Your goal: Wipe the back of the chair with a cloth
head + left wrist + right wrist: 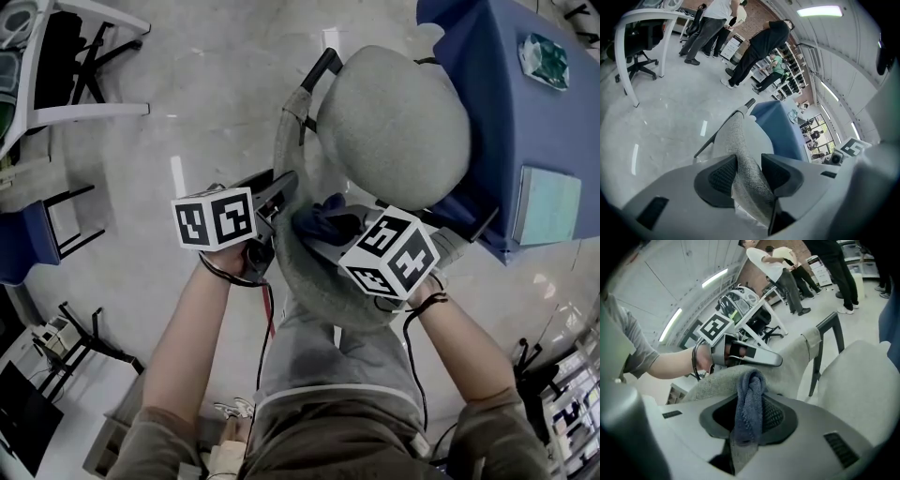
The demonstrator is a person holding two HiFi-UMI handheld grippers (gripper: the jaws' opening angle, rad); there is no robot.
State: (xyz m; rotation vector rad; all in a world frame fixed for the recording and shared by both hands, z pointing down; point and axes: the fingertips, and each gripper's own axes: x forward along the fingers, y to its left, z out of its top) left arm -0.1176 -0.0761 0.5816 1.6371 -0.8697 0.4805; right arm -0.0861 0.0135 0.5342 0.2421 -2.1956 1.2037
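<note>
In the head view the grey fabric chair stands right in front of me, its round seat (394, 127) beyond its curved back (314, 281). My left gripper (279, 195) is shut on the back's left edge. In the left gripper view that fabric edge (740, 154) runs between both pads (723, 176). A folded blue cloth (323, 217) lies on top of the back, with my right gripper (349, 228) shut on it. In the right gripper view the cloth (749, 399) hangs between the jaws against the chair back (792, 357), and the left gripper (750, 355) shows just beyond.
A table under a blue cover (506, 103) stands close to the chair's right, with a pale book (547, 204) on it. A white desk frame (84, 56) stands at the far left. Several people (759, 47) stand across the room.
</note>
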